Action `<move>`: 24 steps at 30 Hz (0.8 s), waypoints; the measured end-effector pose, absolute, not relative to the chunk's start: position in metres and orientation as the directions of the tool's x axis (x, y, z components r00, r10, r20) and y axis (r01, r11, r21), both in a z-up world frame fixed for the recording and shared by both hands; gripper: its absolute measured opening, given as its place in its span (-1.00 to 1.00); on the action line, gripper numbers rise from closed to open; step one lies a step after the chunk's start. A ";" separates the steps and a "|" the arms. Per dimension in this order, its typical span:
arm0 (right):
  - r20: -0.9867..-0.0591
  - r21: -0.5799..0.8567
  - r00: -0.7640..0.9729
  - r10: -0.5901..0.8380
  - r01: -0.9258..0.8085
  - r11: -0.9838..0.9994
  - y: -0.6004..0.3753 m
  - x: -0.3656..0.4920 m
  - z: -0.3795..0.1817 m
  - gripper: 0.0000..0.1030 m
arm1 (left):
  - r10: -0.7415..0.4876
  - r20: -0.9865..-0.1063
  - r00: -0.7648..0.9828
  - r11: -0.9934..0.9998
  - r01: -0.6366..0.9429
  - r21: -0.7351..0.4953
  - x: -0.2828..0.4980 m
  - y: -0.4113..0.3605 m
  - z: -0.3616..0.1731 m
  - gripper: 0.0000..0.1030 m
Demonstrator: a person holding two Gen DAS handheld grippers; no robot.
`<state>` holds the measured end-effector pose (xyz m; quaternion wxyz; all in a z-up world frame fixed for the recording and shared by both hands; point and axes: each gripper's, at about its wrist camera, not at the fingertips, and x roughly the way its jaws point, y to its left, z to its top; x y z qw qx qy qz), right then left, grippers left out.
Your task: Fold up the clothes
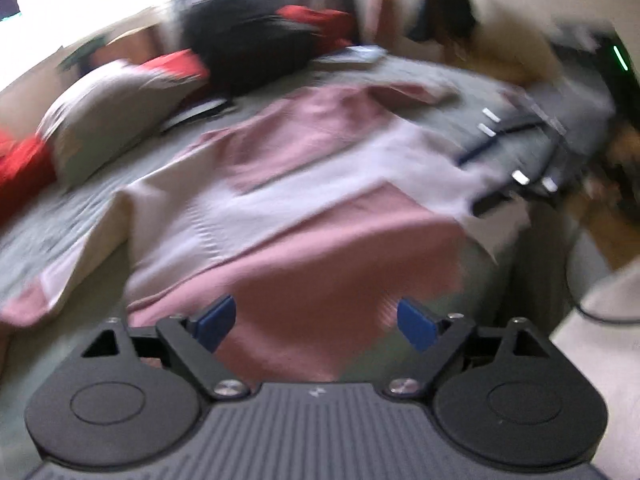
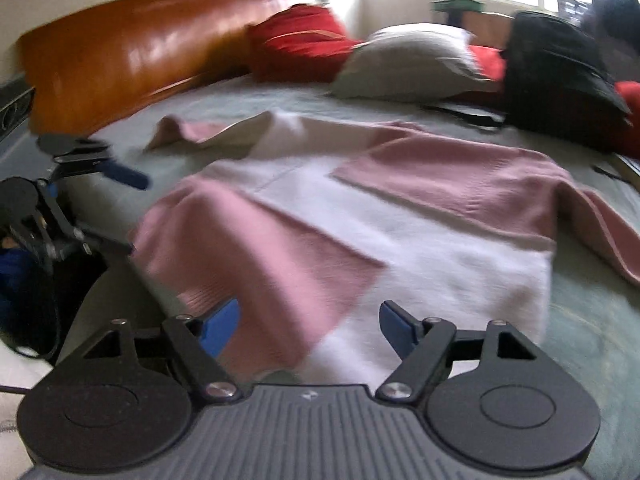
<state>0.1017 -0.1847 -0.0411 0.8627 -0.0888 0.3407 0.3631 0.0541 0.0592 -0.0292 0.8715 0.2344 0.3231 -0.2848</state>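
Note:
A pink and white sweater (image 1: 304,184) lies spread flat on the grey-green bed (image 1: 60,224), with one sleeve out to each side. My left gripper (image 1: 316,324) hovers over its near pink hem. The blue pads (image 1: 218,322) stand wide apart and nothing is pinched. The right wrist view shows the same sweater (image 2: 400,220) from the other corner. My right gripper (image 2: 308,326) is open above the pink and white hem. The left gripper (image 2: 120,212) appears at the left of that view, off the sweater's edge. Both views are blurred.
A grey pillow (image 2: 404,64), red cushions (image 2: 304,40) and a black bag (image 2: 556,72) lie at the head of the bed against a brown headboard (image 2: 132,48). A person (image 1: 460,20) leans over the far side. Blurred dark items (image 1: 520,160) sit by the bed's right edge.

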 end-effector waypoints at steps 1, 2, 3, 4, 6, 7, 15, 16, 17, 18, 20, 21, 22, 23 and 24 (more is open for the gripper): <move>-0.661 0.081 0.493 0.566 -0.703 0.707 -0.179 0.099 -0.042 0.59 | -0.323 -0.698 0.639 0.695 0.661 0.283 0.050 0.048 -0.038 0.71; -0.669 0.067 0.485 0.563 -0.715 0.696 -0.175 0.096 -0.044 0.59 | -0.309 -0.698 0.646 0.664 0.672 0.328 0.048 0.038 -0.045 0.71; -0.677 0.054 0.477 0.560 -0.728 0.684 -0.170 0.093 -0.045 0.58 | -0.299 -0.694 0.655 0.630 0.682 0.372 0.045 0.029 -0.054 0.71; -0.684 0.042 0.467 0.560 -0.742 0.670 -0.166 0.090 -0.046 0.58 | -0.292 -0.687 0.666 0.601 0.686 0.410 0.044 0.021 -0.061 0.71; -0.693 0.016 0.454 0.560 -0.767 0.641 -0.160 0.081 -0.048 0.57 | -0.266 -0.673 0.690 0.555 0.681 0.479 0.045 0.010 -0.074 0.71; -0.696 0.000 0.451 0.559 -0.778 0.629 -0.157 0.076 -0.049 0.57 | -0.246 -0.666 0.704 0.538 0.671 0.510 0.047 0.005 -0.079 0.71; -0.716 -0.078 0.417 0.560 -0.845 0.529 -0.138 0.050 -0.055 0.27 | -0.291 -0.626 0.724 0.578 0.654 0.488 0.066 0.006 -0.058 0.71; -0.715 -0.064 0.400 0.573 -0.854 0.516 -0.136 0.049 -0.056 0.26 | -0.282 -0.616 0.736 0.586 0.640 0.497 0.072 0.007 -0.056 0.71; -0.713 -0.050 0.383 0.587 -0.863 0.503 -0.134 0.048 -0.057 0.25 | -0.268 -0.610 0.746 0.600 0.624 0.500 0.078 0.007 -0.054 0.71; -0.710 -0.050 0.380 0.593 -0.867 0.496 -0.131 0.048 -0.058 0.25 | -0.266 -0.615 0.742 0.617 0.622 0.483 0.084 0.009 -0.052 0.71; -0.708 -0.106 0.420 0.567 -0.858 0.503 -0.124 0.045 -0.062 0.25 | -0.286 -0.632 0.721 0.647 0.631 0.427 0.093 0.014 -0.049 0.71; -0.706 -0.137 0.441 0.554 -0.853 0.504 -0.122 0.044 -0.063 0.25 | -0.301 -0.638 0.709 0.653 0.641 0.404 0.093 0.016 -0.048 0.71; -0.702 -0.168 0.461 0.542 -0.847 0.504 -0.119 0.043 -0.064 0.24 | -0.309 -0.648 0.696 0.653 0.651 0.387 0.092 0.018 -0.048 0.71; -0.697 -0.199 0.482 0.530 -0.841 0.502 -0.117 0.041 -0.064 0.23 | -0.312 -0.652 0.690 0.650 0.656 0.383 0.092 0.019 -0.049 0.71; -0.689 -0.223 0.495 0.528 -0.839 0.496 -0.115 0.039 -0.064 0.21 | -0.304 -0.652 0.695 0.645 0.654 0.396 0.090 0.020 -0.051 0.71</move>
